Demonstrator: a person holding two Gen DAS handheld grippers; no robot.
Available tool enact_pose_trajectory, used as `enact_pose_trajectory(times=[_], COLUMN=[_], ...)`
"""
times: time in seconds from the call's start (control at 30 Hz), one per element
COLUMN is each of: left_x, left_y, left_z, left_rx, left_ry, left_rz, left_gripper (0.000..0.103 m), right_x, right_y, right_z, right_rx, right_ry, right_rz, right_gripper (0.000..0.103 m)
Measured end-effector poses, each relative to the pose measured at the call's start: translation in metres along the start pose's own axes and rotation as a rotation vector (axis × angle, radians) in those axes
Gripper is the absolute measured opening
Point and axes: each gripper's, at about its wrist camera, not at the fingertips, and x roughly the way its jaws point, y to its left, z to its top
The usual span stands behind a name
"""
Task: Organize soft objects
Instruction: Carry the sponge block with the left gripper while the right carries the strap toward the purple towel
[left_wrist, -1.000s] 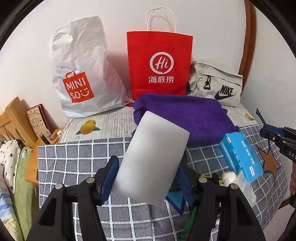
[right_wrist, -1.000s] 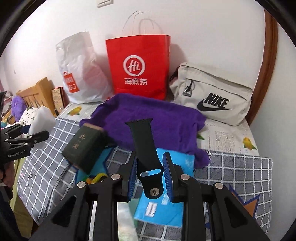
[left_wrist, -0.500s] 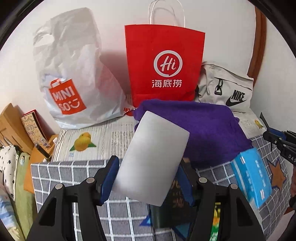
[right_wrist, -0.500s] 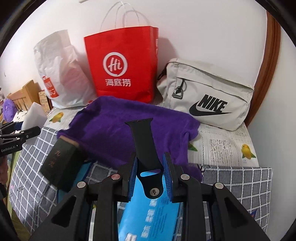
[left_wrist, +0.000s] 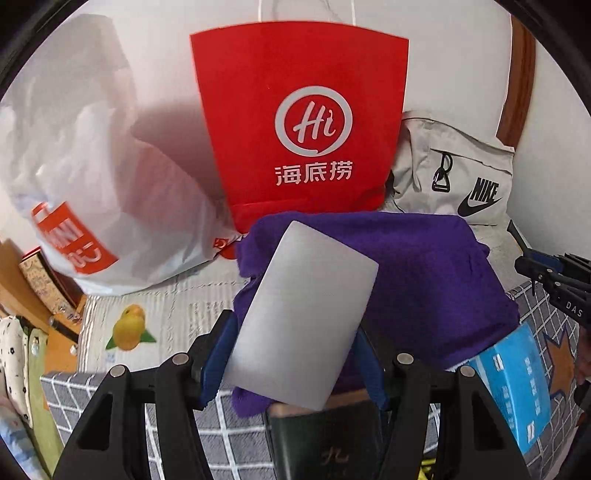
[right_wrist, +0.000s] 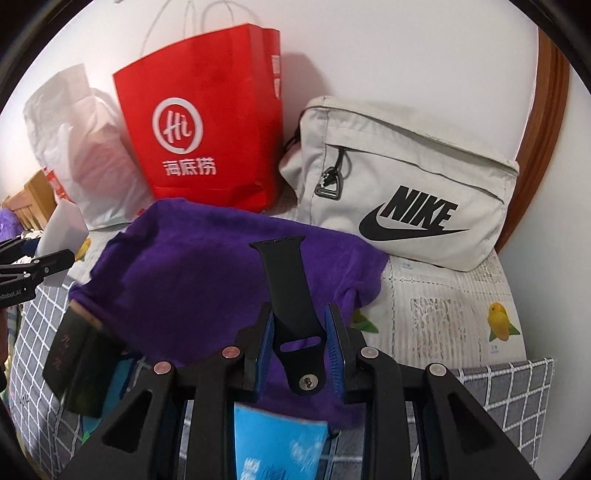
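Now white sponge (left_wrist: 301, 321) sits clamped between the left tool (left_wrist: 295, 350) pads.

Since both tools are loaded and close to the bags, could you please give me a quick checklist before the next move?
1. Left tool grips the white sponge block: ok.
2. Right tool grips the black watch strap: ok.
3. Red paper bag upright against the wall: ok.
4. Red bag's mouth open: cannot tell.
5. Grey Nike pouch zipped open: cannot tell.
6. Purple towel lies between the tools and the bags: ok.
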Motion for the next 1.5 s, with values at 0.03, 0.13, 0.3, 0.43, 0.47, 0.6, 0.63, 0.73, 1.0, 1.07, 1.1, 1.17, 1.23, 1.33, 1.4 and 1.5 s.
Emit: enact_pose_trajectory(times=[0.03,0.13,0.3,0.43,0.47,0.6,0.63,0.73,1.0,1.07,1.1,1.17,1.23,1.33,1.4,1.5], left_x=[0.005,0.017,0.031,0.041,0.043,0.050,0.052,0.057,0.068,0.071,0.073,0.076,0.080,0.084,0.087,0.091], left_y=[-0.001,-0.002,-0.003,0.000,0.001,0.007,0.008,0.010,0.011,0.010,0.010,0.010,0.010,0.011,0.012,0.011], left_z=[0.003,0.010,0.022,0.027,0.026,0.026,0.026,0.026,0.025,0.025,0.026,0.025,0.026,0.027,0.029,0.031], left_rx=[0.007,0.018,0.027,0.028,0.026,0.018,0.018,0.020,0.033,0.038,0.039,0.041,0.043,0.042,0.043,0.046], left_ry=[0.004,0.016,0.028,0.035,0.037,0.048,0.050,0.055,0.073,0.076,0.081,0.085,0.089,0.092,0.097,0.104], left_rz=[-0.003,-0.004,-0.002,-0.001,-0.002,0.002,0.003,0.007,0.003,-0.001,-0.001,0.002,0.009,0.012,0.012,0.008], left_gripper=[0.060,0.060,0.060,0.060,0.060,0.060,0.060,0.060,0.060,0.060,0.060,0.060,0.060,0.061,0.061,0.061], right_x=[0.004,0.016,0.041,0.061,0.066,0.082,0.087,0.100,0.119,0.123,0.124,0.129,0.132,0.136,0.138,0.139], right_y=[-0.002,-0.007,-0.014,-0.016,-0.016,-0.016,-0.016,-0.017,-0.024,-0.023,-0.019,-0.017,-0.015,-0.015,-0.014,-0.017], right_z=[0.002,0.005,0.011,0.016,0.017,0.021,0.022,0.026,0.027,0.026,0.026,0.026,0.026,0.026,0.026,0.026], right_rx=[0.002,0.005,0.008,0.003,0.002,-0.001,0.001,0.011,0.025,0.017,0.015,0.006,0.004,0.004,-0.002,-0.010], right_ry=[0.006,0.020,0.058,0.090,0.100,0.123,0.134,0.162,0.218,0.220,0.221,0.234,0.249,0.265,0.273,0.276], right_rz=[0.000,-0.003,-0.003,-0.002,-0.002,-0.003,0.002,0.012,0.010,0.018,0.020,0.022,0.026,0.044,0.057,0.067], right_gripper=[0.027,0.027,0.027,0.027,0.027,0.027,0.027,0.027,0.028,0.028,0.028,0.028,0.028,0.028,0.030,0.035])
